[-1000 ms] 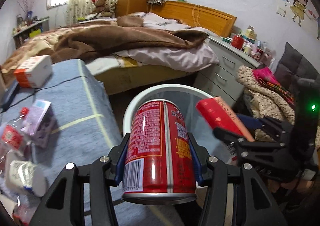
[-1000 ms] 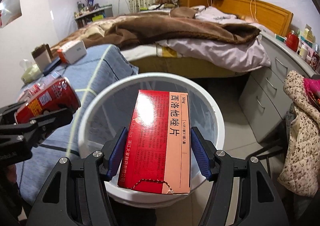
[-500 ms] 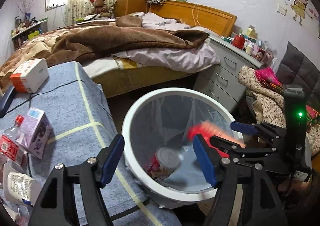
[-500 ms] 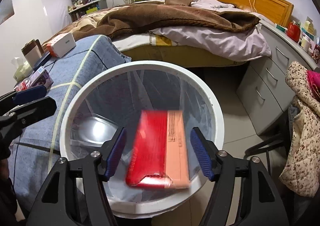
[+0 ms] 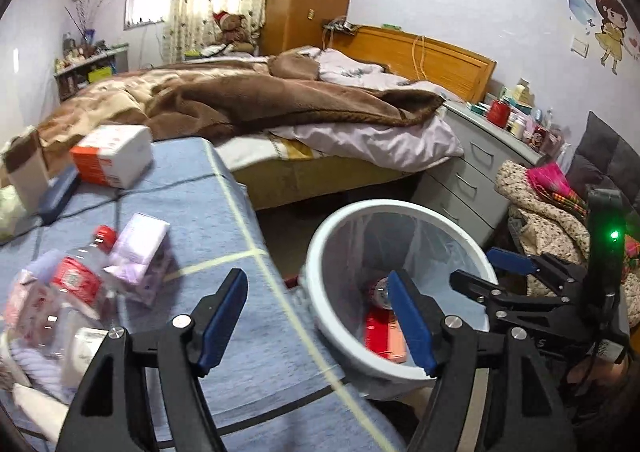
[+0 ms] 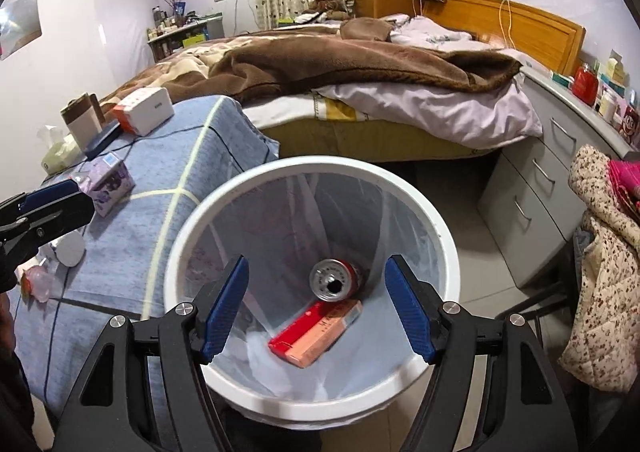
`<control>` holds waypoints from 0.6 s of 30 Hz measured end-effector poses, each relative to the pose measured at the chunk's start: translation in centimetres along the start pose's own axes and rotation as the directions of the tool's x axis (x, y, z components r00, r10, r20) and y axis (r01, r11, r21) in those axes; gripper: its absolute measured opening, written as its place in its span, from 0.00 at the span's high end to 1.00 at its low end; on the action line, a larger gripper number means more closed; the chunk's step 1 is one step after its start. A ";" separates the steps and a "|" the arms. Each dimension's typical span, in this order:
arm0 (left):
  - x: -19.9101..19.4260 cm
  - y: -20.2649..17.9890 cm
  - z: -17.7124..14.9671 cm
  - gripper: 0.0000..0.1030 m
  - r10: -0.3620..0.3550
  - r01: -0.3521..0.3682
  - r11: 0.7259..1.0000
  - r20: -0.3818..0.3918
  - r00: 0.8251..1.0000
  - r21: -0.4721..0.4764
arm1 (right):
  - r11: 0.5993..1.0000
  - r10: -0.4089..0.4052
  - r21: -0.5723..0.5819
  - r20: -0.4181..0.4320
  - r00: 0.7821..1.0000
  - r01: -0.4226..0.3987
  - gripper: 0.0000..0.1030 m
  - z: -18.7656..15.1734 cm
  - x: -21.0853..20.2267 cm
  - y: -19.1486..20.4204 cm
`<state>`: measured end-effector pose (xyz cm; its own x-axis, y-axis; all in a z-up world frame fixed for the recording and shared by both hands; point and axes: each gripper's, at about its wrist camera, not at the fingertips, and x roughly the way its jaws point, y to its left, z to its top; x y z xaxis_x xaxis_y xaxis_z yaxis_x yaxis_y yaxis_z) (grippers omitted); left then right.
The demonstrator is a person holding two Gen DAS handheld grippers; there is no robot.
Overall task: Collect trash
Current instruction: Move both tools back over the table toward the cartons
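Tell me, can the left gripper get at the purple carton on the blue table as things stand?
Probably yes. The left gripper is open with nothing between its jaws, and the purple carton lies on top of the blue table with no cover. A plastic bottle crowds its near side, so coming from above looks easiest.

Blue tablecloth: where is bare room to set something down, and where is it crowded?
Free: the blue tablecloth between the purple carton and the white bin, around the crossing pale stripes. Crowded: left edge, around the clear bottle and orange-and-white box.
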<state>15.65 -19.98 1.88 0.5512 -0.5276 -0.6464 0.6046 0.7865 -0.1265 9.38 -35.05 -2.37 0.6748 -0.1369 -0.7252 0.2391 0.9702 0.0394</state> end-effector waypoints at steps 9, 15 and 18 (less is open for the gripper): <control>-3.6 5.1 -1.0 0.27 0.099 -0.096 0.993 0.049 0.994 -0.063 | 0.996 0.091 -0.033 0.077 0.993 -0.088 0.30 1.2 -1.3 4.1; -6.2 9.6 -2.0 0.27 0.190 -0.181 0.975 0.065 0.980 -0.128 | 0.985 0.166 -0.067 0.084 0.983 -0.160 0.30 1.9 -0.9 7.5; -7.2 11.8 -2.7 0.26 0.236 -0.224 0.962 0.064 0.970 -0.158 | 0.977 0.201 -0.089 0.075 0.977 -0.195 0.30 2.1 -0.4 9.3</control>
<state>17.32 -6.04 3.01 0.7139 -0.3462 -0.6087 0.3674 0.9252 -0.0954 12.82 -26.45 -0.31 0.7596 0.0466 -0.6487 0.0401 0.9922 0.1182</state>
